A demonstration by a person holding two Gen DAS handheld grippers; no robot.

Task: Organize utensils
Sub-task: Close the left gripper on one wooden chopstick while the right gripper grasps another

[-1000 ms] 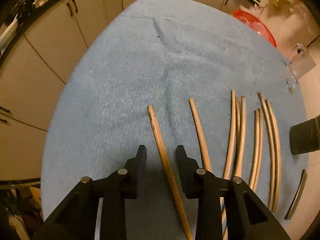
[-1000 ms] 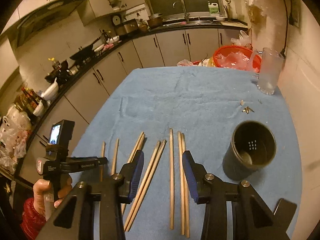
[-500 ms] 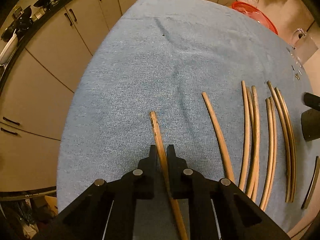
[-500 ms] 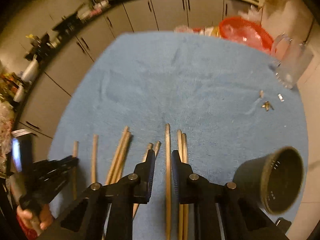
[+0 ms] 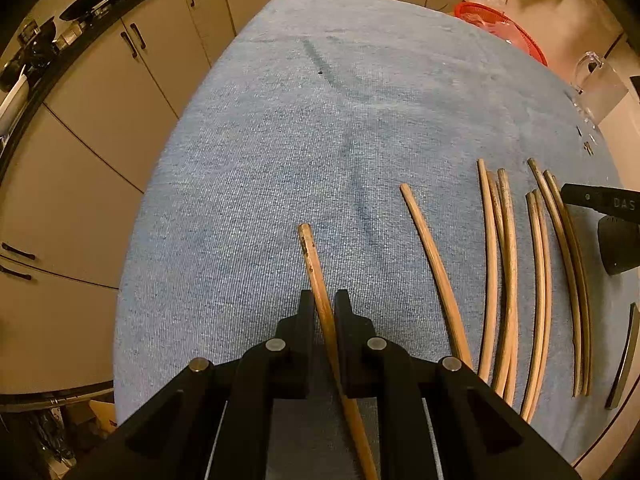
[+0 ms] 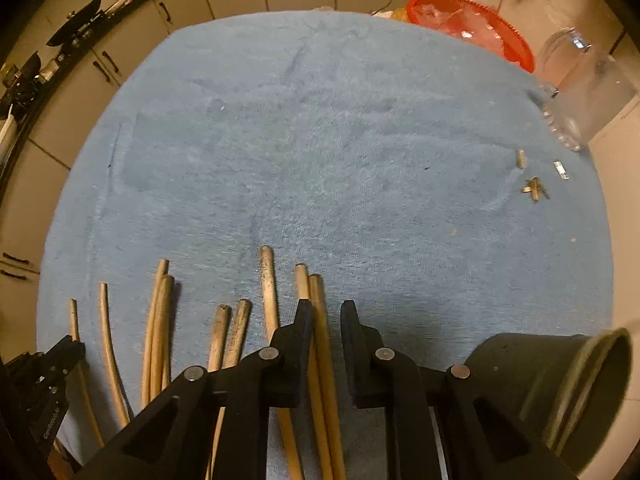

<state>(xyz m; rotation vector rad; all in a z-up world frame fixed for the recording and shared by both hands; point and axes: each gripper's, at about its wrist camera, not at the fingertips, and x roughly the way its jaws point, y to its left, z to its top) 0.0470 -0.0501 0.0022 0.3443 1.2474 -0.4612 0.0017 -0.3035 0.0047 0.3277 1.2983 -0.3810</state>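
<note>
Pinching one wooden chopstick (image 5: 316,276) on the blue towel (image 5: 320,140), the left gripper (image 5: 321,308) is clamped mid-shaft. Right gripper (image 6: 325,312) has just been closing around a chopstick pair (image 6: 316,308). Light, stiff, likely slippery.

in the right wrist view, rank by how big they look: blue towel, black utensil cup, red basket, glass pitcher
1. blue towel, largest by far
2. black utensil cup, though its nearness to the camera inflates it
3. red basket and glass pitcher look alike; both are cropped and distorted near the edge, so unranked
</note>
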